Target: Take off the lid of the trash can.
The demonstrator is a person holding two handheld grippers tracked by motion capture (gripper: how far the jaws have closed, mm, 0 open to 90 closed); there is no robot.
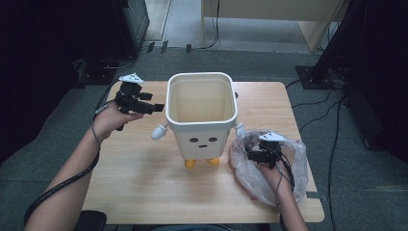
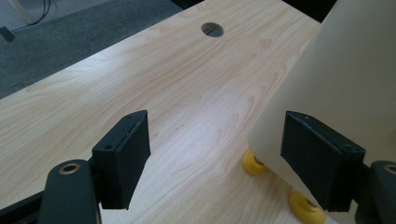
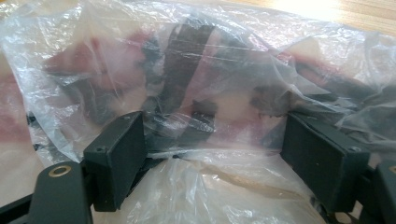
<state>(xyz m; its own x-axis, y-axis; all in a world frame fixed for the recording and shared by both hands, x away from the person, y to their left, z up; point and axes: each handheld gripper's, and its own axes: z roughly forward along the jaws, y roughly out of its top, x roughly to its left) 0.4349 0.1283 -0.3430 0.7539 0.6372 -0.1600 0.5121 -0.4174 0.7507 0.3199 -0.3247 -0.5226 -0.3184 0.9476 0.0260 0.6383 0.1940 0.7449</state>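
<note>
High view: right gripper (image 1: 255, 155), lower right, jaws apart, noses into crumpled plastic bag (image 1: 293, 163); left gripper (image 1: 153, 108), jaws apart, hovers beside white bin (image 1: 202, 113), centre frame.

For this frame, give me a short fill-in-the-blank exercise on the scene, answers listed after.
1. The cream bin stands on small ____ feet.
2. The right claw is open over a crumpled clear ____ bag.
3. The left claw hovers with its jaws ____, beside the bin.
4. The bin's face is turned ____ the person.

Answers: yellow; plastic; open; toward
</note>
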